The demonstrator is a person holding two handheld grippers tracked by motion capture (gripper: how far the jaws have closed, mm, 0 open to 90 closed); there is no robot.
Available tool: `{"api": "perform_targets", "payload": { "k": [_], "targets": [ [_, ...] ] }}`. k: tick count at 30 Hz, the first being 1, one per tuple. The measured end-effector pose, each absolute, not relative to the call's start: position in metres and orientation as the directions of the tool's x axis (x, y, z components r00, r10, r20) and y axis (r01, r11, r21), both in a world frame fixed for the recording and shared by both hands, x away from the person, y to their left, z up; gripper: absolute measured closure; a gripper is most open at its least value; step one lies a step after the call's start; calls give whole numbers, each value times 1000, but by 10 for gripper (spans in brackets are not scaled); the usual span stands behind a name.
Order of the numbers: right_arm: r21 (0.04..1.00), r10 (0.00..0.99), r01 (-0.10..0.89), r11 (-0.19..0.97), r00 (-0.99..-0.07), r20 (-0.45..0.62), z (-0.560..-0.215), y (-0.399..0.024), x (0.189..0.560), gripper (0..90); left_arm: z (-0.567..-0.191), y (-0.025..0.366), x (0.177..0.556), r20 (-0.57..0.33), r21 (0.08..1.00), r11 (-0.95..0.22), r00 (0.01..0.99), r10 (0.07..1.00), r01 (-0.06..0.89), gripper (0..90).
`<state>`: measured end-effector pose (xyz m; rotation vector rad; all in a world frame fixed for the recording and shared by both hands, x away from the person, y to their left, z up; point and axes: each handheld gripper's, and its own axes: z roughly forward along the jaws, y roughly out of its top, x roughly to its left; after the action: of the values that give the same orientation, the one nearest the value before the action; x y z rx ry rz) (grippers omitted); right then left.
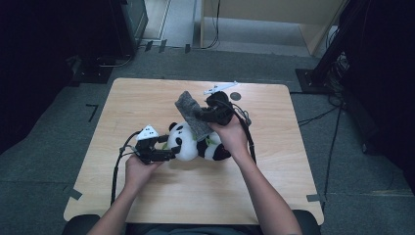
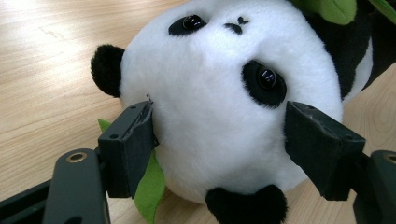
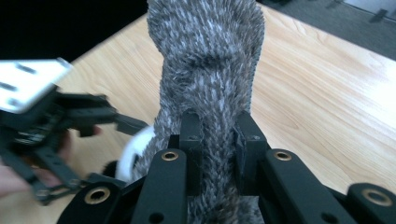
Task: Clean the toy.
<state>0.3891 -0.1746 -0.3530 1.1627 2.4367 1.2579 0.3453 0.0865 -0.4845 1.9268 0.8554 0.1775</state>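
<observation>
While pinched, grey cloth (image 3: 208,70) overhangs right gripper (image 3: 218,140).

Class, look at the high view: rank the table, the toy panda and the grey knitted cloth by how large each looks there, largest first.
1. Table, by far the largest.
2. Toy panda.
3. Grey knitted cloth, though the right gripper holds it up nearer the camera and part of it is hidden, so ranks two and three are unsure.

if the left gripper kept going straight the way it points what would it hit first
The left gripper already has its jaws pressed on either side of the panda plush's head, so pushing on would likely just drive deeper into that head.
</observation>
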Motion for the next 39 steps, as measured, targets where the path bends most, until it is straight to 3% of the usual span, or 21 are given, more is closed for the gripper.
{"api": "perform_targets", "payload": {
  "k": [7, 18, 39],
  "targets": [
    [763, 632, 511, 395, -754, 178, -347, -147, 367, 774, -484, 87, 345, -234, 830, -267, 739, 631, 490, 254],
    [665, 616, 540, 516, -773, 149, -394, -107, 367, 770, -483, 87, 344, -228, 832, -267, 739, 634, 486, 255],
    [705, 671, 555, 442, -726, 151, -378, -145, 379, 758, -484, 85, 344, -211, 834, -280, 743, 635, 476, 254]
  ]
}}
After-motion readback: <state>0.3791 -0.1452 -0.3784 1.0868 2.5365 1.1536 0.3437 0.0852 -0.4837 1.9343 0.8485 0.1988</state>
